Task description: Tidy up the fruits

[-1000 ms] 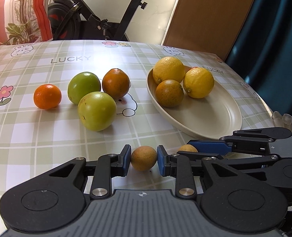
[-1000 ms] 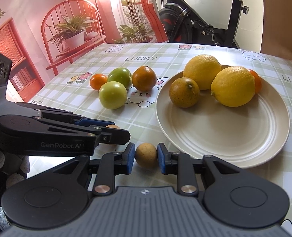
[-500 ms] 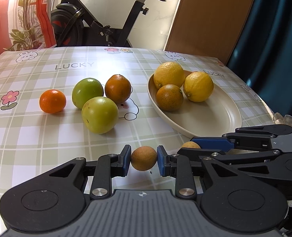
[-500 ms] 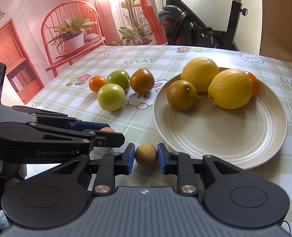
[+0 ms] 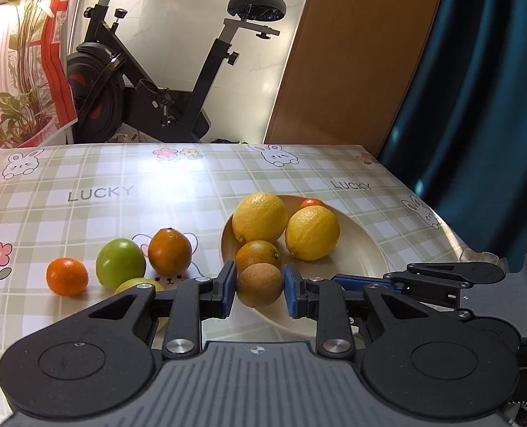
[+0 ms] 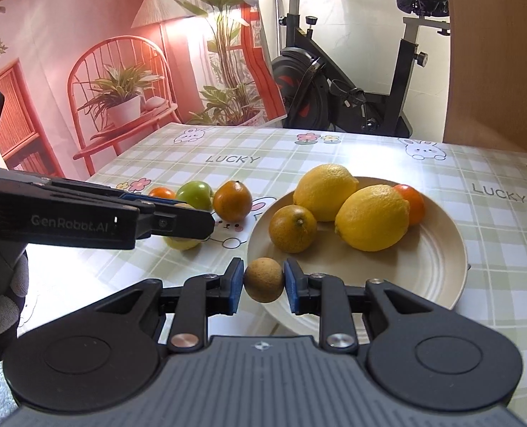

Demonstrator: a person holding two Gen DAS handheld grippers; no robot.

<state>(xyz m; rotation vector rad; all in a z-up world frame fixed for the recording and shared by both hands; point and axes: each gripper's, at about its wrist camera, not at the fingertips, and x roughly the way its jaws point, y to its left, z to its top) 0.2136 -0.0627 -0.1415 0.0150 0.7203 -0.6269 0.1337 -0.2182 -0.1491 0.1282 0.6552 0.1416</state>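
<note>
My left gripper (image 5: 259,285) is shut on a small brown fruit (image 5: 259,284) and holds it above the near rim of the cream plate (image 5: 363,259). My right gripper (image 6: 263,279) is shut on another small brown fruit (image 6: 263,279), also raised at the plate's near left rim (image 6: 441,281). The plate holds two lemons (image 6: 372,217), a dull orange (image 6: 292,228) and a small tangerine (image 6: 411,202). Left of the plate on the table lie a tangerine (image 5: 67,276), two green fruits (image 5: 120,262) and an orange (image 5: 170,251).
The checked tablecloth (image 5: 121,192) covers the table; its right edge runs near the plate. An exercise bike (image 5: 149,82) stands behind the table. The left gripper's arm (image 6: 85,213) crosses the left of the right wrist view. The right gripper's arm (image 5: 452,281) shows at the right.
Both grippers have risen from the tabletop with their brown fruits and moved forward toward the plate's near rim. The fruits on table and plate have not moved.
</note>
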